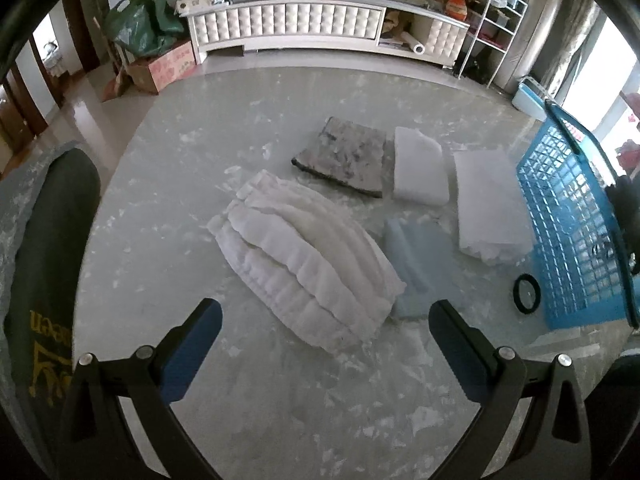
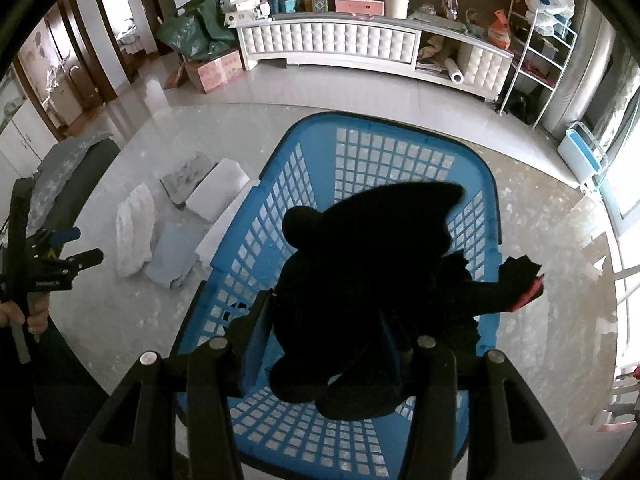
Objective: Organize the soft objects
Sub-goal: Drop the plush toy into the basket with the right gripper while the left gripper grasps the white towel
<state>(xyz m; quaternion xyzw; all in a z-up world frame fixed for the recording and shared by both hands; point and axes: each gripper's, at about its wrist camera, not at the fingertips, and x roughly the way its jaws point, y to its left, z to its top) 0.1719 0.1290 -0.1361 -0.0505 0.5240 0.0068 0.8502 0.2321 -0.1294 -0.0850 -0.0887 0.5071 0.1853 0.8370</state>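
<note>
Hanging over the left part of the pale marbled table (image 1: pixel 168 184), the left tongs (image 1: pixel 326 340) are standing wide apart with nothing between their blue pads, both fingers clear of the surface. Just beyond them a stack of white quilted pads (image 1: pixel 304 248) is lying on the table, running from far left to near right. Touching its right edge, a pale blue folded cloth (image 1: pixel 420 256) is resting flat. Farther back, a grey mottled square cloth (image 1: pixel 344 156) is sitting beside a white folded block (image 1: pixel 418 164), and to the right of that a larger white folded sheet (image 1: pixel 492 204) is lying just beside the basket. A black ring (image 1: pixel 527 292) is lying on the table near the basket's left wall. Standing at the right of all these, the blue lattice basket (image 2: pixel 316 184) is taking up the middle of the right wrist view. Above its open top the right tongs (image 2: pixel 328 356) are gripping a black plush toy (image 2: pixel 372 280), partly closed with the toy's body pinched between the fingers; the toy is hanging over the inside of the basket, one dark wing spreading toward the far right and a small red patch showing at its right tip. Whether the toy is touching the basket floor cannot be told.
</note>
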